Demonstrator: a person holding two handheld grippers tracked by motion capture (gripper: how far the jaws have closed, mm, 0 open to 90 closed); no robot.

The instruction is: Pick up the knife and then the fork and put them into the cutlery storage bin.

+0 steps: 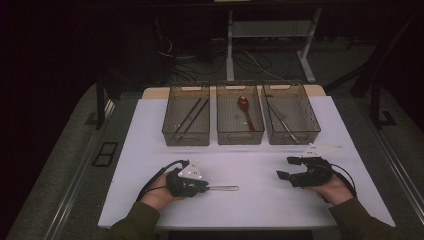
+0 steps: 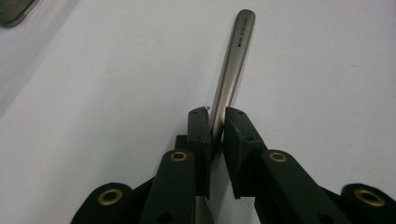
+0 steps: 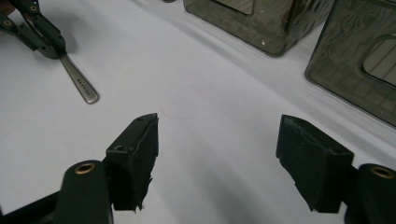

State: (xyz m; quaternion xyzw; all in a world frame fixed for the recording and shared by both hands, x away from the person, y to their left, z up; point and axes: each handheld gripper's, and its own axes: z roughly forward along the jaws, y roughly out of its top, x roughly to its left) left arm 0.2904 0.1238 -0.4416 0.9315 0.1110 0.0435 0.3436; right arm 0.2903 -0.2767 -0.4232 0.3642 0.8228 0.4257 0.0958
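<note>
A metal utensil [image 1: 225, 188] lies flat on the white table [image 1: 260, 210], its handle end pointing right. My left gripper [image 1: 207, 187] is down at the table and shut on that handle [image 2: 231, 70], which runs out between the two pads; the utensil's head is hidden under the gripper. The right gripper view shows the same grip from afar, left gripper [image 3: 57, 50] over the handle [image 3: 81, 86]. My right gripper [image 1: 284, 167] rests at the right of the table, jaws wide open [image 3: 219, 126] with only bare table between them.
Three see-through bins stand in a row at the back. The left bin [image 1: 170, 125] holds dark chopsticks, the middle bin [image 1: 222, 125] a red spoon [image 1: 243, 104], the right bin [image 1: 310, 120] a metal utensil. Bin walls [image 3: 266, 28] rise ahead of the right gripper.
</note>
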